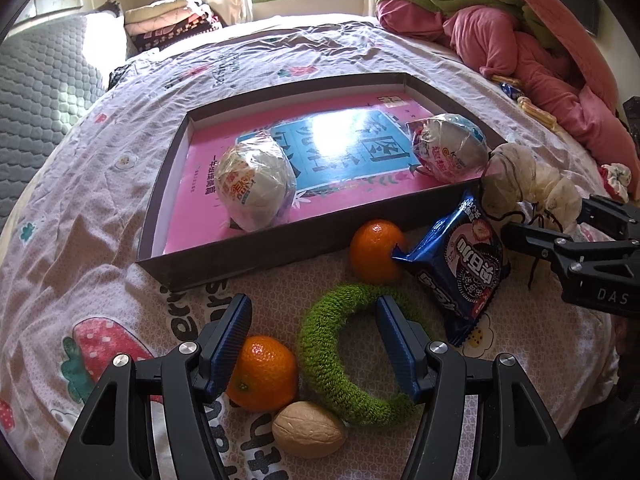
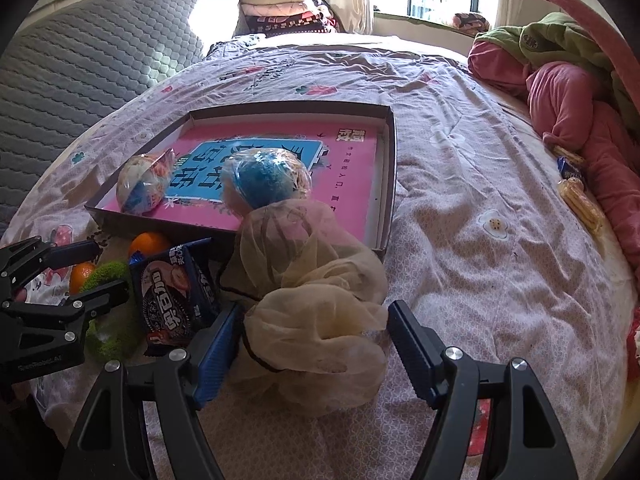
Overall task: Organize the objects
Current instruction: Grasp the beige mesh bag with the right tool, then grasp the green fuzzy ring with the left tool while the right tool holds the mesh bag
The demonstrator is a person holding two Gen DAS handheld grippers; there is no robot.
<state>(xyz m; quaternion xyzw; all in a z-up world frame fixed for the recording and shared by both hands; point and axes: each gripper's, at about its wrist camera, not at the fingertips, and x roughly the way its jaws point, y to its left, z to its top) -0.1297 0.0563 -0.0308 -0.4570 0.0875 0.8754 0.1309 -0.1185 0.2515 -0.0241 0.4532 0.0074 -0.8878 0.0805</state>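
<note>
My left gripper (image 1: pixel 316 340) stands open low over the bedsheet. The near-left arc of a green fuzzy ring (image 1: pixel 320 344) lies between its fingers, untouched. An orange (image 1: pixel 266 376) and a walnut (image 1: pixel 308 428) lie by its left finger. A second orange (image 1: pixel 376 250) and a blue snack pack (image 1: pixel 464 264) rest against the front wall of a shallow box (image 1: pixel 256 268). The box holds a pink book and two wrapped toy eggs (image 1: pixel 256 184) (image 1: pixel 448 148). My right gripper (image 2: pixel 316 344) is open around a cream gauze scrunchie (image 2: pixel 316 320); a gap shows at its right finger.
Pink and green bedding (image 2: pixel 568 100) is heaped at the right, with small snack packets (image 2: pixel 576 196) beside it. A grey quilted mattress (image 2: pixel 100 60) leans at the left, and folded blankets (image 2: pixel 280 12) sit below the window. Bare sheet spreads right of the box.
</note>
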